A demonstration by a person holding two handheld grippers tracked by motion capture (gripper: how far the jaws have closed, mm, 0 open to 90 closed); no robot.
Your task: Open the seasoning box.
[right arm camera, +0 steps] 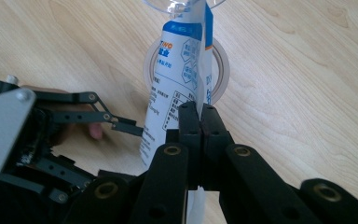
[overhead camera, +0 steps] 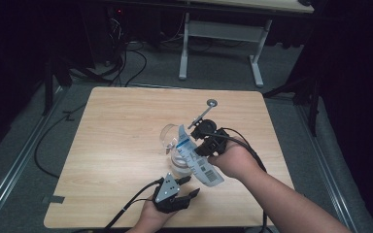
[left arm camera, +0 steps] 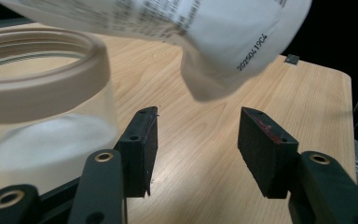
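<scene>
Pouch (right arm camera: pixel 179 79), clamped in the right gripper (right arm camera: pixel 199 112), hides the jar's (overhead camera: pixel 179 158) mouth; left gripper (left arm camera: pixel 198 140) released.

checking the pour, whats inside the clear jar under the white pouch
The jar holds a low white layer at its bottom, seen through the wall. The pouch, pinched in the right gripper, covers part of the mouth, so nothing falling is visible.

My high view looks forward and down from above the near edge, taking in the whole tabletop (overhead camera: pixel 126 126) from a distance. My left gripper view sits low and close, looking level along its tongs (left arm camera: pixel 198 140) across the wood. My right gripper view looks steeply down at close range. All three share the clear jar (overhead camera: pixel 177 145) and the white pouch (right arm camera: pixel 177 84) over it.
</scene>
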